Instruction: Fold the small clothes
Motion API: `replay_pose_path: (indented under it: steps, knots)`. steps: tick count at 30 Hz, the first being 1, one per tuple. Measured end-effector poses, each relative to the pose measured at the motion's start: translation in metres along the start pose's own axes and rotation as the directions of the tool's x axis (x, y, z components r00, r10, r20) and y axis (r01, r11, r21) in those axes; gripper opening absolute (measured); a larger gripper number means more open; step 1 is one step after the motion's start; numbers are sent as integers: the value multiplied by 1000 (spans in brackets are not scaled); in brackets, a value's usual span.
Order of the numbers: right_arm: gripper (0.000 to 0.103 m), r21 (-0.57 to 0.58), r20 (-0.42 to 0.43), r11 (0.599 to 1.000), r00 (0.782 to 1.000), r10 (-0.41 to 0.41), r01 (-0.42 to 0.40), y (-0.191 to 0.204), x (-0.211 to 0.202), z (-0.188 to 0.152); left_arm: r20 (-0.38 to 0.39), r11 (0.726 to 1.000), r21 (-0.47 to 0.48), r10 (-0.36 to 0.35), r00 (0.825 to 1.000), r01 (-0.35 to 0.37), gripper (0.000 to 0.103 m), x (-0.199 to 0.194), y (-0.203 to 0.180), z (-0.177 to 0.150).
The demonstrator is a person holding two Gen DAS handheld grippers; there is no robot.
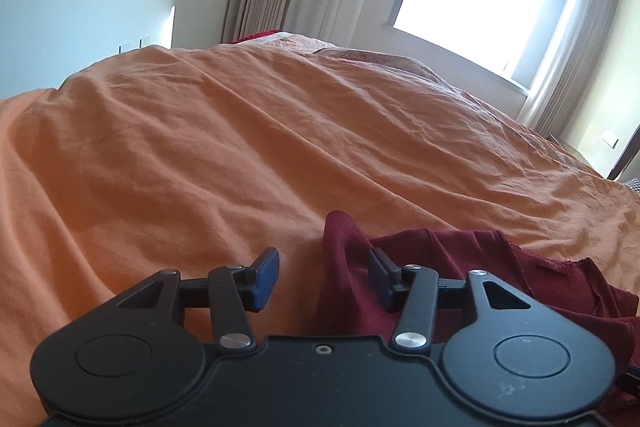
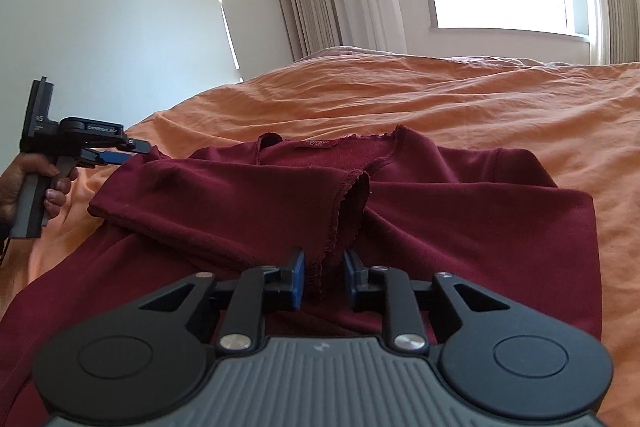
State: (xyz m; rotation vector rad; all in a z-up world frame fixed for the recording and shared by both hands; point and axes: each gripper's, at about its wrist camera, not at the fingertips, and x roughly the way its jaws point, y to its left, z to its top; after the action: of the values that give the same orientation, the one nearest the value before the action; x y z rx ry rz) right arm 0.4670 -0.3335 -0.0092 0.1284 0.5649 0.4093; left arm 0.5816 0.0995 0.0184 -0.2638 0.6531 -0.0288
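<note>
The maroon top [image 2: 440, 211] lies on the orange bed [image 2: 460, 95], filling the frame's middle. A sleeve cuff [image 2: 344, 223] sits between the right claw [image 2: 323, 277] pads, seemingly nipped, though a slight gap shows. The left claw [image 1: 323, 277] is released, cloth just beside its right finger. Best to carry the sleeve across low, keeping the fold line straight.

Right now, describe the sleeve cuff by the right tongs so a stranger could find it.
On the orange bedsheet lies a maroon top. One sleeve is folded across its middle; its open cuff, frayed-edged, sits between the right tongs.
</note>
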Motion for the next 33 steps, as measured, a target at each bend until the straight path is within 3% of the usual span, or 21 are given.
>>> replay_pose_path:
  steps: [3, 4, 6, 10, 13, 16, 18, 21, 22, 24, 25, 27, 29, 33]
  knots:
    - [16, -3, 8, 1000, 1000, 3, -3, 1, -1, -4, -9, 1000, 29, -10, 1000, 11, 53, 19, -9, 11]
    - [14, -5, 10, 1000, 1000, 4, -4, 2, -1, -6, -21, 999, 44, -25, 999, 26, 33, 26, -12, 15]
    - [9, -8, 18, 1000, 1000, 1, -1, 3, -2, -7, -49, 997, 69, -39, 998, 42, 8, 37, -17, 18]
    - [5, -8, 28, 1000, 1000, -11, 12, 4, -4, -9, -11, 997, 76, -9, 1000, 10, 5, 37, -22, 13]
    - [5, -8, 24, 1000, 1000, -17, 18, 4, -3, -11, 39, 1000, -27, 7, 999, -6, 5, 31, -9, 11]
    - [8, -6, 24, 1000, 1000, -20, 20, 4, -6, -11, 34, 992, -130, -7, 999, 11, 5, 33, 4, 10]
    - [15, -12, 29, 1000, 999, -26, 26, 5, -11, -11, 12, 992, -128, -7, 1000, 8, 10, 35, 4, 9]
    - [39, -21, 26, 999, 999, -35, 36, 7, -21, -14, 14, 989, -149, -19, 1000, 21, 30, 28, 6, 8]
    - [45, -23, 26, 999, 999, -38, 39, 7, -25, -16, 17, 988, -150, -27, 999, 30, 43, 24, 8, 8]
    - [54, -22, 30, 999, 999, -43, 44, 8, -37, -22, 25, 990, -139, -25, 999, 28, 57, 15, 9, 7]
    - [61, -18, 35, 999, 998, -42, 43, 8, -44, -26, 29, 991, -129, -24, 999, 28, 60, 8, 10, 4]
    - [67, -3, 42, 999, 998, -41, 41, 8, -59, -34, 23, 993, -109, -43, 999, 46, 64, -2, 12, -1]
    - [72, 15, 39, 999, 999, -33, 33, 8, -76, -46, 11, 995, -90, -47, 999, 47, 70, -14, 13, -10]
    - [80, 40, 28, 998, 999, -39, 38, 14, -106, -74, -24, 995, -43, -86, 996, 85, 72, -36, 16, -35]
